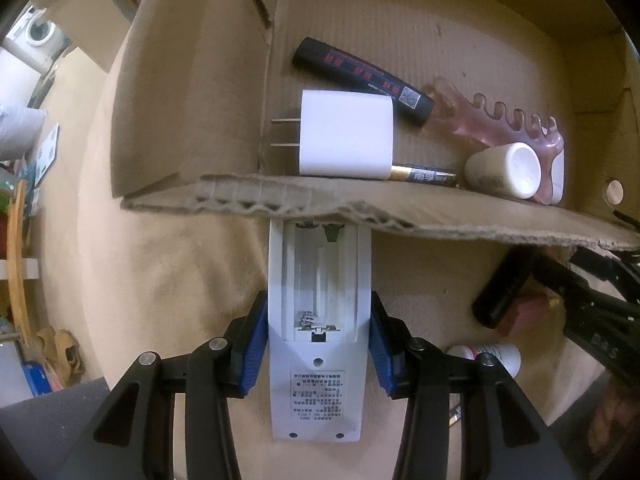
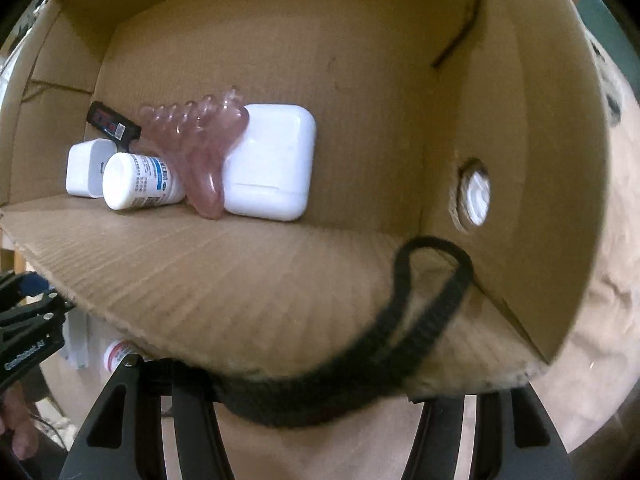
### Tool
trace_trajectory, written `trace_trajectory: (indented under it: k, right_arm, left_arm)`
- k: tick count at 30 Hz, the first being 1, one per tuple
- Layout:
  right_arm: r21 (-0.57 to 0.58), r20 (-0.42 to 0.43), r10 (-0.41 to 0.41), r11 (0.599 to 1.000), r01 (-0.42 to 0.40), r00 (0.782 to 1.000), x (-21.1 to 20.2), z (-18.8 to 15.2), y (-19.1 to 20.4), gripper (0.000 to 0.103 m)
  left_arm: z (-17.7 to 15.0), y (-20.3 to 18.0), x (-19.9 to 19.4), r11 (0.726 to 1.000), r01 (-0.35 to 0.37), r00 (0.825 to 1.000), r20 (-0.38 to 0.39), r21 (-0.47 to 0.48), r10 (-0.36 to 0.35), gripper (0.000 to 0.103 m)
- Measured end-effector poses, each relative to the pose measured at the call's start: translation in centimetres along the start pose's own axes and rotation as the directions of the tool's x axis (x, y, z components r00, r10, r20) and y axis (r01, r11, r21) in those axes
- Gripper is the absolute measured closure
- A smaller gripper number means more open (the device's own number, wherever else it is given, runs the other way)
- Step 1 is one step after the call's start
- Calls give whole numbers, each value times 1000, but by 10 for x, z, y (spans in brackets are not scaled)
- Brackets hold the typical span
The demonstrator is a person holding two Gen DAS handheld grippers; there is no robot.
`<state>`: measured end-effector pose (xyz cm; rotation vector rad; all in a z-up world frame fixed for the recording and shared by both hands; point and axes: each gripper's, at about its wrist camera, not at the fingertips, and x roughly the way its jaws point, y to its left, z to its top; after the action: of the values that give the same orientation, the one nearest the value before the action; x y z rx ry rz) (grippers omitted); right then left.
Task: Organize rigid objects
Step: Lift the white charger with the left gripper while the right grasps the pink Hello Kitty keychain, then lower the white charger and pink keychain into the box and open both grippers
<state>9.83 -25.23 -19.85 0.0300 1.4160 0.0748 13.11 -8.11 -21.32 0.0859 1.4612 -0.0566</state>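
claw body (image 2: 24, 354) print blurred; battery (image 1: 424, 176) label illegible.

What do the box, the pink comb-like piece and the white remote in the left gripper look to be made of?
Box: plain brown corrugated cardboard, fluting visible along its cut edge. Pink comb-like piece: translucent glossy material, probably resin or plastic; light passes through it. Remote: white hard plastic, smooth, with an open moulded battery bay and metal springs.

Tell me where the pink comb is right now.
The pink comb lies inside the cardboard box, leaning on the large white adapter, with the white bottle beside its handle.
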Motion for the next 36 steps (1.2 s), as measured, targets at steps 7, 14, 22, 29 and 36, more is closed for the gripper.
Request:
trace_trajectory:
  k: [7, 14, 22, 29, 36]
  right_arm:
    - [-29, 50, 12, 1000, -10, 999, -16, -10, 9, 65]
    - [-41, 3, -11, 999, 11, 1000, -37, -30, 18, 65]
    - [28, 53, 10, 1000, -11, 999, -88, -76, -14, 65]
    - [121, 183, 6, 992, -28, 983, -144, -99, -38, 65]
    - [111, 410, -34, 994, -13, 912, -183, -65, -34, 65]
  left_arm:
    - [-17, 8, -8, 1000, -5, 1000, 17, -2, 5, 63]
    - [-35, 25, -22, 998, -29, 999, 26, -53, 30, 63]
    - [-58, 42, -59, 994, -31, 997, 69, -105, 39, 63]
    - [-77, 49, -122, 991, -39, 977, 201, -129, 65, 63]
    - [-53, 57, -183, 990, -68, 930, 352, -128, 109, 63]
